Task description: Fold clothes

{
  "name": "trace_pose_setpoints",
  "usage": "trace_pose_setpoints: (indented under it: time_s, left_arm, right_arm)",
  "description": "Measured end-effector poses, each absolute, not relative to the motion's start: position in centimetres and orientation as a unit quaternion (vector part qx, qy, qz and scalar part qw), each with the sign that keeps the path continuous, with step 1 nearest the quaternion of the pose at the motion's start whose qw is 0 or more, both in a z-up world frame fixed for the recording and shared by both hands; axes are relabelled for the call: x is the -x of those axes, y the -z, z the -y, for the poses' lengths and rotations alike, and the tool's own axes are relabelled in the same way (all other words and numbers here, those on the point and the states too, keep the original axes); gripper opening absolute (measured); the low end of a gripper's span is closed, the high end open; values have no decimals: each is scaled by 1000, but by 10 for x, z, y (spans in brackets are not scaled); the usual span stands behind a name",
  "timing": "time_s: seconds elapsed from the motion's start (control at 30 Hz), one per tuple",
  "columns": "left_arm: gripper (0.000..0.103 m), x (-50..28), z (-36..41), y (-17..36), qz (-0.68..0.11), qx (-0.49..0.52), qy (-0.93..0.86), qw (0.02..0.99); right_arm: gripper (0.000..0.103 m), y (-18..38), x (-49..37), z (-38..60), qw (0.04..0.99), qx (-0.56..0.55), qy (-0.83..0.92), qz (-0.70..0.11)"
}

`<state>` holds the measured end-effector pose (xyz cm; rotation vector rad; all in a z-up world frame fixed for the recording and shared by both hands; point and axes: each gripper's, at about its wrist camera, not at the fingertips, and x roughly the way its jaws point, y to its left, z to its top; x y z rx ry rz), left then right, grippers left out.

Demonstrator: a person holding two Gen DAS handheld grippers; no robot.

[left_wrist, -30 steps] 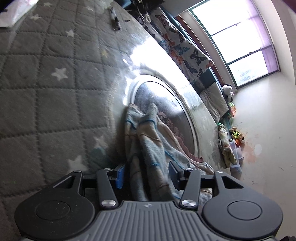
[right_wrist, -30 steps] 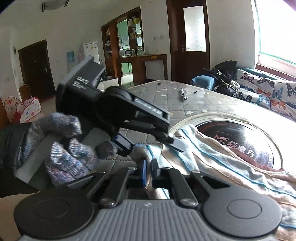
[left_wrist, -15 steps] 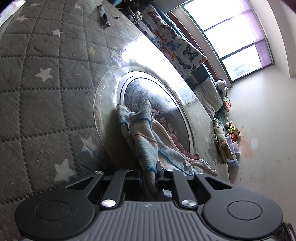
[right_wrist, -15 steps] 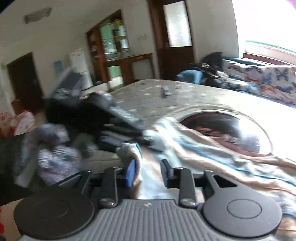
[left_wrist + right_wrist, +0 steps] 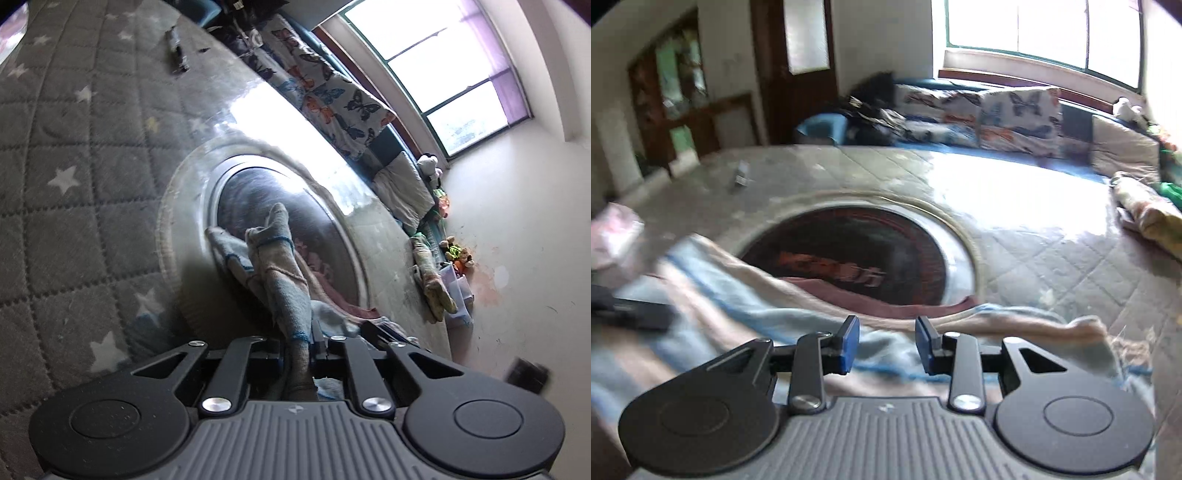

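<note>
while the left gripper (image 5: 298, 341) pinches a bunched edge of the striped garment (image 5: 284, 280), its jaws drawn in tight with cloth between them, the right gripper (image 5: 885, 341) stands with its blue pads (image 5: 849, 343) parted and nothing between them. the garment, pale blue and tan with thin dark blue lines, lies rumpled across the near rim of a round dark glass disc (image 5: 849, 254) set in the star-quilted grey table cover (image 5: 74, 184). from the left wrist view the held part rises in a narrow twisted ridge away from the jaws, so that edge looks lifted off the surface. from the right wrist view the cloth spreads wide under and ahead of the open pads, and a loose corner (image 5: 1086, 328) sits off to the right side; a dark bar at the far left of that view is probably the other gripper, though the blur makes this hard to be sure of.

the step in hand reads as gathering or carrying an edge, with one side gripped and the other free. no neat fold line shows, so the garment is not yet in a tidy folded shape. the next move would call for the right gripper to settle on a matching edge or corner, close on a single layer, and keep tension even with the left so the cloth lies flat.
</note>
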<state>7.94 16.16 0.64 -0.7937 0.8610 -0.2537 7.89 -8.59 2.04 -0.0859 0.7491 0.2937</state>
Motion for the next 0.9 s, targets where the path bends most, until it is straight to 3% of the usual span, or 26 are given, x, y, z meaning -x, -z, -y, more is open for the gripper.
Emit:
trace_pose_setpoints:
  time_s: [0.17,0.3,0.9]
  left_arm:
    - [12,-86,-156,-17,-403,364,126,830]
    - [12,-91,-150,-24,-401,357,134,833]
    - [12,-101,-103,-65,-389,316,161,850]
  right_arm:
    - [34,-4,-89,77,915,94,-125,-372]
    - [41,-2,-76,76,913,101,-138,-370]
    - [55,-15,33,104,900,112,-194,-375]
